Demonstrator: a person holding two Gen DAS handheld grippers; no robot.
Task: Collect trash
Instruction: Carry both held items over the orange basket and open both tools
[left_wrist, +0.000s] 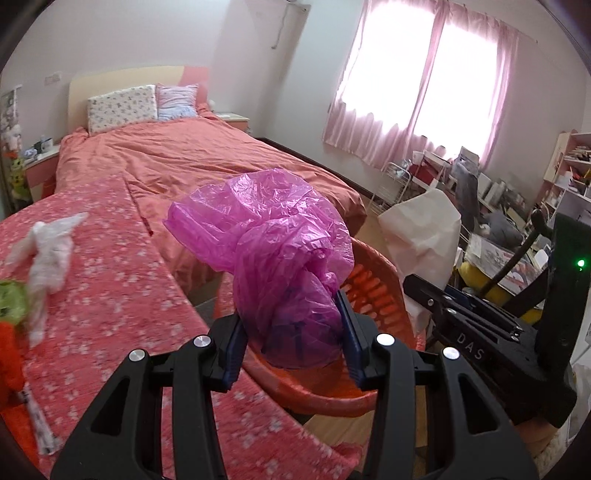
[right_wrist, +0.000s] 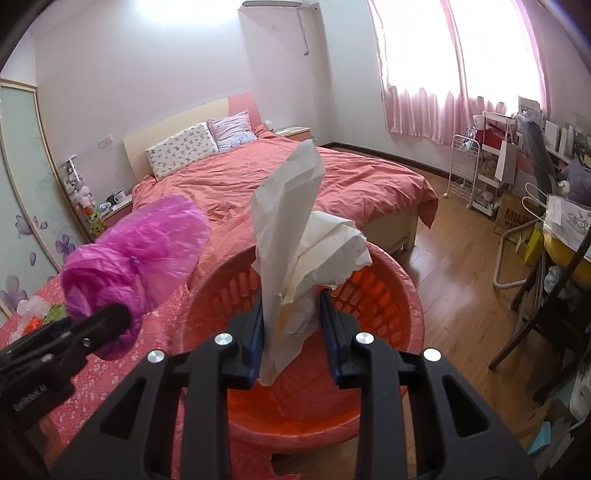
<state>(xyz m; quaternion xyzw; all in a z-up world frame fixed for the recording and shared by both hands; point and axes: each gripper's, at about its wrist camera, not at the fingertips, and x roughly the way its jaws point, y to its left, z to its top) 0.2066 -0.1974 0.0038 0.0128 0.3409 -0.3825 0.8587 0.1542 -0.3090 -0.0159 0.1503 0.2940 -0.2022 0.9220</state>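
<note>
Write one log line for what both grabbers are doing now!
left gripper: shut on pink plastic bag | right gripper: shut on white paper | both over red basket

— What is the left gripper (left_wrist: 293, 332) holding?
— A crumpled pink plastic bag (left_wrist: 273, 251), pinched between its blue pads, above the orange laundry basket (left_wrist: 384, 291).
— And beside it?
— The right gripper (left_wrist: 476, 325), with white paper (left_wrist: 421, 229).

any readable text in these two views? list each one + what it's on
"DAS": on the black body of the right gripper, seen from the left wrist view.
"MUJ", cut off: on the brown cardboard box on the floor by the desk.
Small white lettering on the left gripper body: too blurred to read.
Papers on the desk: too small to read.
</note>
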